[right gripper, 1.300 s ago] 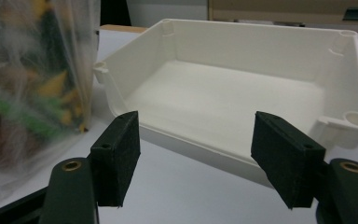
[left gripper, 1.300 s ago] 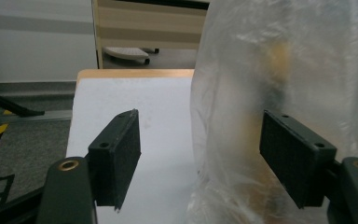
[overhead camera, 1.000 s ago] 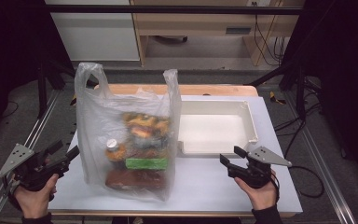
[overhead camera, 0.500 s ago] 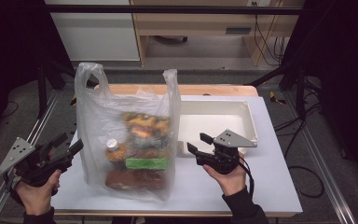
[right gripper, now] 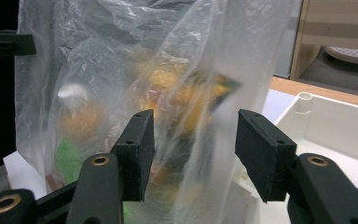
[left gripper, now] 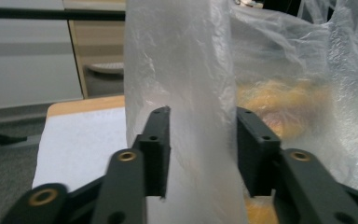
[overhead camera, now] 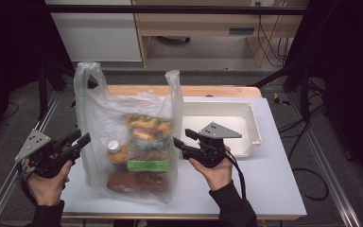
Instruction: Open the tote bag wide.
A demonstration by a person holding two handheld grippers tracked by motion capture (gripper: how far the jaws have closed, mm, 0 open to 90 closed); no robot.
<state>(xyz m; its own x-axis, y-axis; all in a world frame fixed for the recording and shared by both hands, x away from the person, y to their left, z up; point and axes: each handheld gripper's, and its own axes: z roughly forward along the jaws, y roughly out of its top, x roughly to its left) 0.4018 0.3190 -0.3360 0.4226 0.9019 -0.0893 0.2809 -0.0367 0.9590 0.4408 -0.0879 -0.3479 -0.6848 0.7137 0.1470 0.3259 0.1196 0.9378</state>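
A clear plastic bag (overhead camera: 123,101) stands on the white table, its two handles up. Inside are orange packs, a white-capped bottle, a green pack (overhead camera: 147,165) and a brown pack. My left gripper (overhead camera: 84,138) is at the bag's left side. In the left gripper view a fold of the bag (left gripper: 186,70) hangs between the jaws of that gripper (left gripper: 203,149), which have just been closing and still stand apart. My right gripper (overhead camera: 178,142) is at the bag's right side. Its jaws (right gripper: 193,149) have narrowed a little and stay open, with the bag's edge (right gripper: 205,70) in the gap.
A white tray (overhead camera: 253,125) lies on the table just right of the bag, behind my right hand; its rim (right gripper: 335,105) is close beside the right jaw. A wooden strip (overhead camera: 208,91) runs along the table's far edge. Metal rails flank the table.
My right gripper has travelled left from the table's front right to the bag's right side. My left gripper has edged up to the bag, and its jaws have narrowed around the film.
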